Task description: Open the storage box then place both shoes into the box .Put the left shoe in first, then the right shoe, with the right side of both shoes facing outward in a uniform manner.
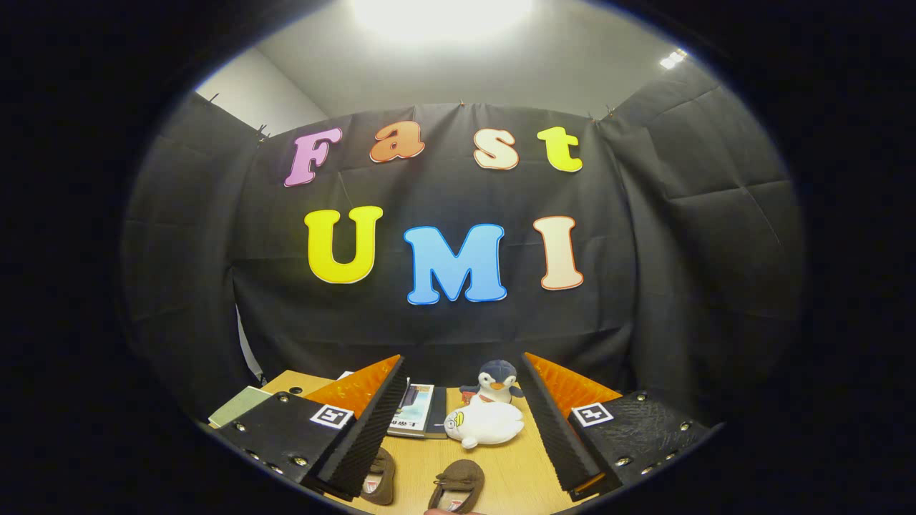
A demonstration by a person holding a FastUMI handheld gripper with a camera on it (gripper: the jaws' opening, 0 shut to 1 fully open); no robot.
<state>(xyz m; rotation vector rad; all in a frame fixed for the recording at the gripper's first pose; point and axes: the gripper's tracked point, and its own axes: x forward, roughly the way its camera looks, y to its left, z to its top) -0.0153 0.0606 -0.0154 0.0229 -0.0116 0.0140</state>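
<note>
A penguin plush (497,381) stands behind a white plush (485,424) (lying down), books (418,410) beside them.

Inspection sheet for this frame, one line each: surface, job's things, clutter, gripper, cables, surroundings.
Surface: wooden table, bare patch between the fingers.
Job's things: two brown shoes, one by the left finger, the other between the fingers; storage box: nothing seen.
Clutter: white plush toy lying on the table, penguin plush behind it; books beside them; green book at the table's far left.
Gripper: gripper open, fingers spread wide above the table, holding nothing.
Cables: nothing seen.
Surroundings: black cloth wall, bright ceiling light.
</note>
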